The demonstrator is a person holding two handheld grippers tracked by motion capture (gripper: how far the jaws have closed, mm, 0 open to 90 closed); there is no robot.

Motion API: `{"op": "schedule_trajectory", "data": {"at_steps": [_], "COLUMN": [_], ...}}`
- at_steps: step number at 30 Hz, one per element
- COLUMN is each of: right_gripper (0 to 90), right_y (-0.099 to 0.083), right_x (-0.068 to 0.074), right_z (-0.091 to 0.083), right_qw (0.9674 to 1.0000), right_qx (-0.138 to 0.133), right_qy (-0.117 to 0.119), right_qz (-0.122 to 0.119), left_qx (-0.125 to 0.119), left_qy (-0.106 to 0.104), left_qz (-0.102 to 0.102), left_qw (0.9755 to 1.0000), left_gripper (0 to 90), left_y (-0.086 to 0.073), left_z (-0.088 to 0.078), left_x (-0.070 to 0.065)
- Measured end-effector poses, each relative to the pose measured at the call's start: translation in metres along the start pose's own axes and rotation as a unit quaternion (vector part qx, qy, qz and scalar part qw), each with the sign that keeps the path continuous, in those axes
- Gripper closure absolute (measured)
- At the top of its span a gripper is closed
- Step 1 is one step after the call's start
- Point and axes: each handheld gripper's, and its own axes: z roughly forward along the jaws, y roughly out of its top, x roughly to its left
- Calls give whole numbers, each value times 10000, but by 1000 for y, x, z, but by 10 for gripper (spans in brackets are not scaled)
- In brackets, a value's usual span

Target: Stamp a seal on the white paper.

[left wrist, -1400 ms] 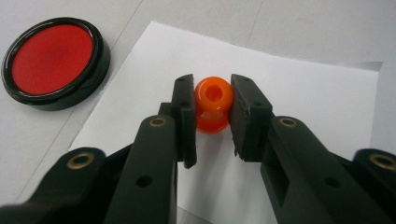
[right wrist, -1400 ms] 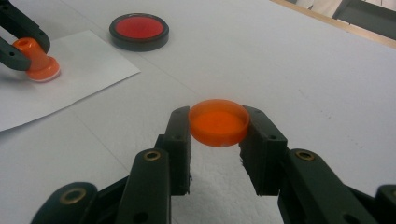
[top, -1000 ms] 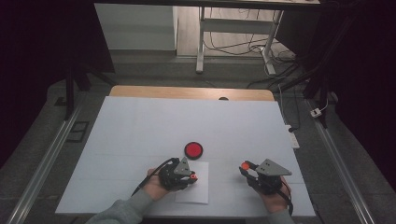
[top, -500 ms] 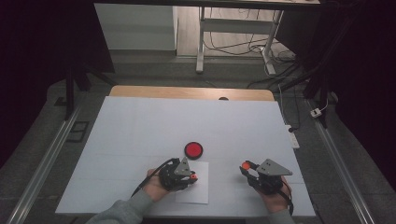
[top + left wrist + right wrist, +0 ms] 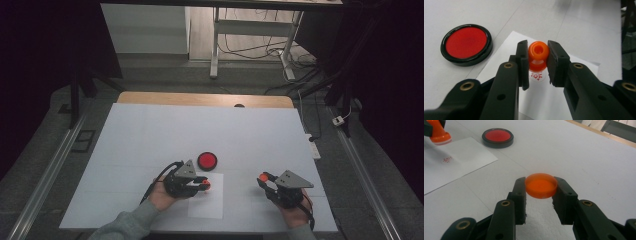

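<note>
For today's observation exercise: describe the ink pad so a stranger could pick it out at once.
Start at the white table, then find the paper sheet near its front edge. Just beyond the sheet lies the ink pad: round, flat, black-rimmed with a red face, unlike the orange stamp and orange cap.

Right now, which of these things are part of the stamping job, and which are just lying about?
In use:
- orange stamp, clamped in the left gripper
- orange cap, clamped in the right gripper
- white paper with a red stamp mark
- red ink pad

Lying about:
- power strip beside the table
- cables on the floor
</note>
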Motion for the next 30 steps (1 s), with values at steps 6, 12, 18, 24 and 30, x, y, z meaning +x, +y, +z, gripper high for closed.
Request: {"op": "schedule_trajectory", "data": {"at_steps": [6,12,18,24,30], "right_gripper": [643,643,643,643,643], "right_y": [0,0,0,0,0], "right_x": [0,0,0,0,0], "right_z": [0,0,0,0,1], "right_qw": [10000,10000,10000,10000,10000], "right_qx": [3,3,1,-12,-1], "right_qy": [-4,-5,-8,10,9], "right_qz": [5,5,13,7,1], "left_qx": [-134,-248,-346,-520,-771], "left_qy": [-56,-90,-107,-124,-160], "left_qz": [-55,-105,-169,-279,-425], "left_qw": [9999,9996,9992,9982,9960], "left_gripper": [722,721,722,721,722], "left_y": [3,4,4,3,4], "left_z": [-8,-15,-21,-30,-43], "left_x": [0,3,4,8,12]}}
